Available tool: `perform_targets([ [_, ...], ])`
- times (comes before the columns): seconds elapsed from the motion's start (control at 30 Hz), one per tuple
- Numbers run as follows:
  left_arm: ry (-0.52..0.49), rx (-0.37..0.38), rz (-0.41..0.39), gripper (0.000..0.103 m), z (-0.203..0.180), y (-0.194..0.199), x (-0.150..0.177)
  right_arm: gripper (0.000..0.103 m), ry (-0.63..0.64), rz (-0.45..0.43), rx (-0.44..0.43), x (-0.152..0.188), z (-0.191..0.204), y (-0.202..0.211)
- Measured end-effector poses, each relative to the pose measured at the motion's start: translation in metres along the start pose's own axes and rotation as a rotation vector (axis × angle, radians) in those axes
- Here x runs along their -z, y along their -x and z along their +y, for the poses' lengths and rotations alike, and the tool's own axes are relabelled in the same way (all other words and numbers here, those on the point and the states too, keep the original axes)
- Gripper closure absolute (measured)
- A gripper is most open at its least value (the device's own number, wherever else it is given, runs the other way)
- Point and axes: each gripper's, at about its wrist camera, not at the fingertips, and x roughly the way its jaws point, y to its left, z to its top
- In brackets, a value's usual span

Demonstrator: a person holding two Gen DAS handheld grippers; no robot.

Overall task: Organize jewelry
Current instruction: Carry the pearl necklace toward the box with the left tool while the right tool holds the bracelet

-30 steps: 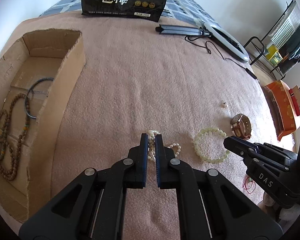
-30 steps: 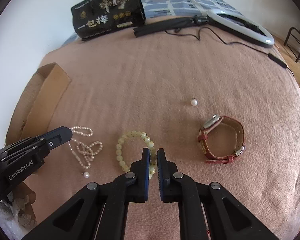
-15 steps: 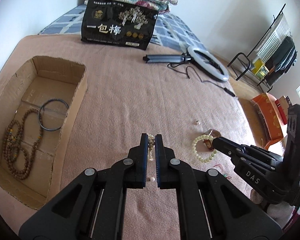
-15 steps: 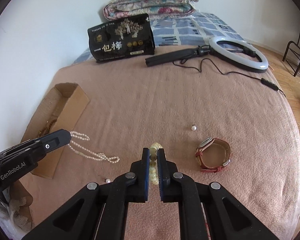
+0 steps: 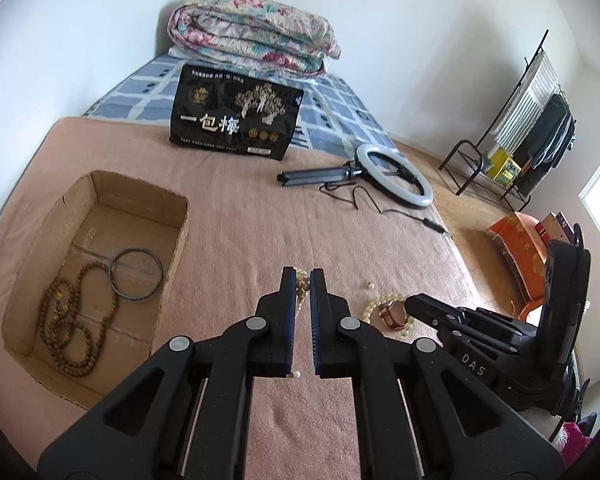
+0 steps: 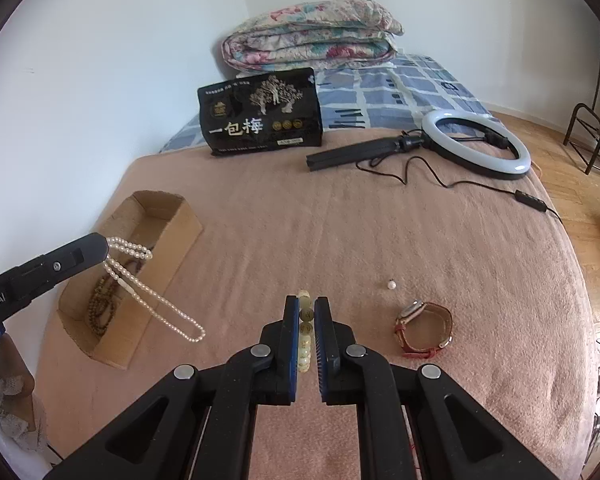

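Note:
My left gripper [image 5: 302, 276] is shut on a white pearl necklace [image 6: 148, 296], which dangles from its tip [image 6: 102, 246] above the pink blanket, near the cardboard box [image 5: 140, 200]. In the box lie a brown bead necklace [image 5: 68, 328] and a dark bangle [image 5: 135, 276]. My right gripper [image 6: 306, 304] is shut on a pale green bead bracelet [image 6: 305, 344], lifted clear of the blanket. A red-strapped watch [image 6: 424, 328] and a loose pearl [image 6: 392, 285] lie on the blanket to its right.
A black snack bag [image 5: 236, 120], a ring light with its cable [image 5: 396, 178] and a folded floral quilt [image 5: 252, 36] sit further back on the bed. The bed's right edge drops to a wooden floor with an orange box [image 5: 524, 248] and a rack [image 5: 512, 160].
Both grippers have risen from the blanket, lifting the pearl necklace and the green bracelet with them. The views have tilted up and now show more of the room.

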Motion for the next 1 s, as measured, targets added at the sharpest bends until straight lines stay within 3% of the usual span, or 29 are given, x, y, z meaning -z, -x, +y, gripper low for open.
perform_targets([
  [0.23, 0.006, 0.008, -0.080, 0.099, 0.011, 0.033, -0.016, 0.098, 0.052, -0.049, -0.026, -0.010, 0.027, 0.016],
  [0.57, 0.053, -0.046, -0.159, 0.099, 0.050, 0.069, -0.029, 0.098, 0.107, -0.085, -0.072, -0.029, 0.062, 0.028],
  [1.0, 0.077, -0.100, -0.145, 0.099, 0.090, 0.078, -0.022, 0.098, 0.168, -0.093, -0.141, -0.055, 0.115, 0.012],
])
